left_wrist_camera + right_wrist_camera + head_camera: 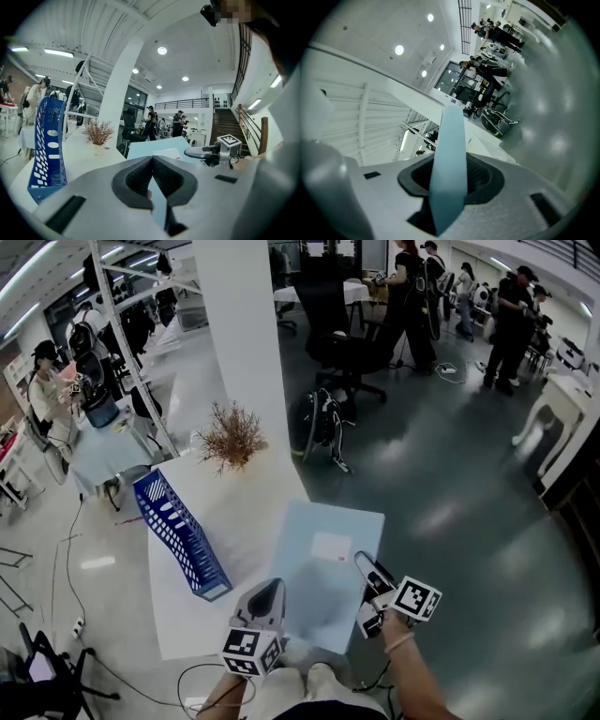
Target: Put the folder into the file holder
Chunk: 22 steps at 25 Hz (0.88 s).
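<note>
- My left gripper has its jaws brought together on the near edge of the pale blue folder; the pads meet at their tips, with a thin sliver of the sheet caught between them
- My right gripper is clamped on the folder's right edge; in the right gripper view the folder runs edge-on as a blue strip between the dark pads, which stand partly apart around it
- The folder lies broad side up between the two grippers, over the right part of the white table and reaching past its edge; a white label shows on its face
- The blue file holder stands on the table, left of the folder and apart from it; a dried plant sits at the table's far end
</note>
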Each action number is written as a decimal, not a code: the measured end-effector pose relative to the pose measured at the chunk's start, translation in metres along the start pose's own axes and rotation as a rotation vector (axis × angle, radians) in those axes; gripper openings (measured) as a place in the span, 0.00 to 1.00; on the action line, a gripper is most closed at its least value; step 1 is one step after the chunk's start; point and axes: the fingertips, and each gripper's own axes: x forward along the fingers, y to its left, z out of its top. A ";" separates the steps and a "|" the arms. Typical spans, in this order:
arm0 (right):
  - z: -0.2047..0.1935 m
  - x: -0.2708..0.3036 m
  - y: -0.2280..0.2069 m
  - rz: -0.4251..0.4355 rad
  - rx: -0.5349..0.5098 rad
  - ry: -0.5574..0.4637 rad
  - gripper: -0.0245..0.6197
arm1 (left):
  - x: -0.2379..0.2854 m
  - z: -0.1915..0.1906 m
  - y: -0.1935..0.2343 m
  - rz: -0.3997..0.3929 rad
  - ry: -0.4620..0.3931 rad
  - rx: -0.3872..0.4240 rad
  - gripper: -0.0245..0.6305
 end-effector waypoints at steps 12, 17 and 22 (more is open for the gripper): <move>-0.002 0.001 0.050 0.002 -0.106 -0.088 0.28 | -0.034 0.012 0.039 0.027 -0.028 -0.016 0.04; -0.008 -0.006 0.070 -0.026 -0.132 -0.126 0.28 | -0.055 0.015 0.054 0.033 -0.035 -0.012 0.04; -0.013 -0.010 0.093 -0.022 -0.160 -0.170 0.28 | -0.078 0.017 0.073 0.044 -0.045 -0.014 0.04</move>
